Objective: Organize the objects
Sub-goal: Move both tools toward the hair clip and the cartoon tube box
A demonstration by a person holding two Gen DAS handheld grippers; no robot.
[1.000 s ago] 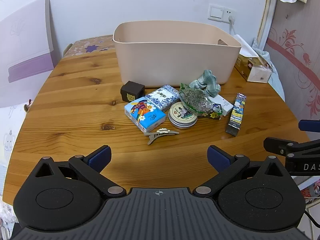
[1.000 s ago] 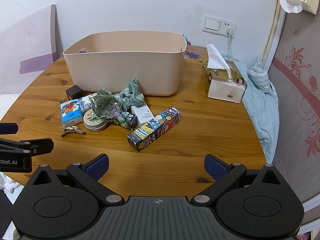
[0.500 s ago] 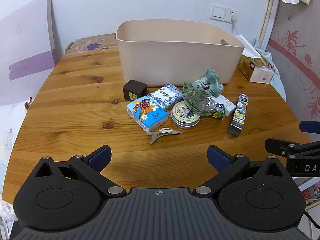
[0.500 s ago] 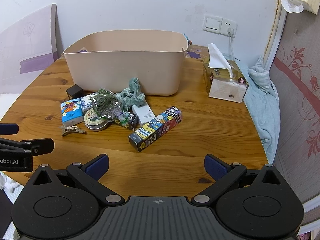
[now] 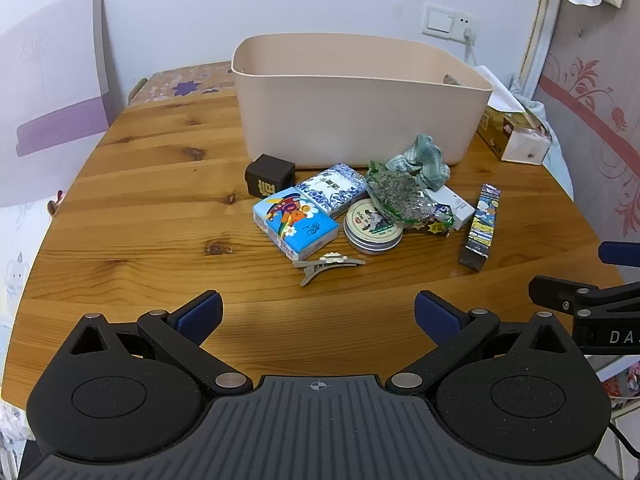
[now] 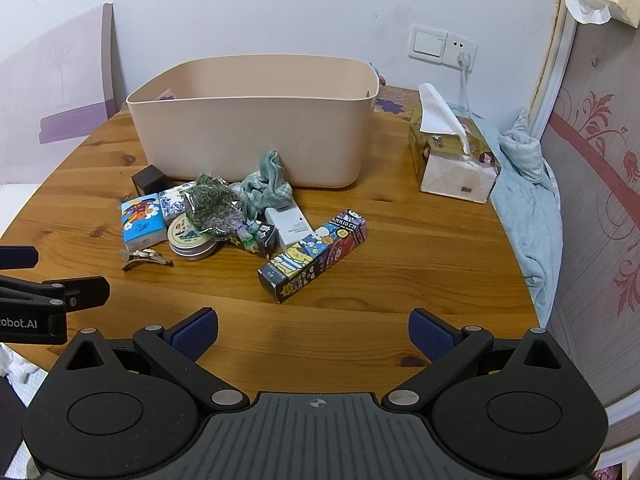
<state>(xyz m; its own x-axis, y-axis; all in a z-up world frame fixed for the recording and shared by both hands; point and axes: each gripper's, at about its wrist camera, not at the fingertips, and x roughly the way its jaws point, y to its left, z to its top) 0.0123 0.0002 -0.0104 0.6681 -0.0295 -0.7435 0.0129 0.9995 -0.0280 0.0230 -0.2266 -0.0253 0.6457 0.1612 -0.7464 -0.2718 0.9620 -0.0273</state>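
A beige bin [image 5: 360,120] [image 6: 256,136] stands at the back of the wooden table [image 5: 140,200]. In front of it lies a pile: a black cube [image 5: 269,178], a blue tissue pack [image 5: 295,227], a blue-white pack [image 5: 333,189], a round tin [image 5: 373,227], a bag of dried herbs [image 5: 400,198], a green cloth [image 5: 424,160], a white box [image 5: 452,205], a cartoon box [image 5: 480,227] [image 6: 314,255] and a hair clip [image 5: 326,263]. My left gripper [image 5: 318,314] is open and empty near the front edge. My right gripper [image 6: 314,332] is open and empty, also short of the pile.
A tissue box [image 6: 452,160] stands right of the bin, with a blue towel [image 6: 528,200] over the table's right edge. A white and purple board [image 5: 52,92] leans on the wall at left. A socket with a cable [image 6: 462,52] is on the wall.
Both grippers have drifted slightly, so the pile has shifted a little in each view. Both stay open and nothing on the table has moved.
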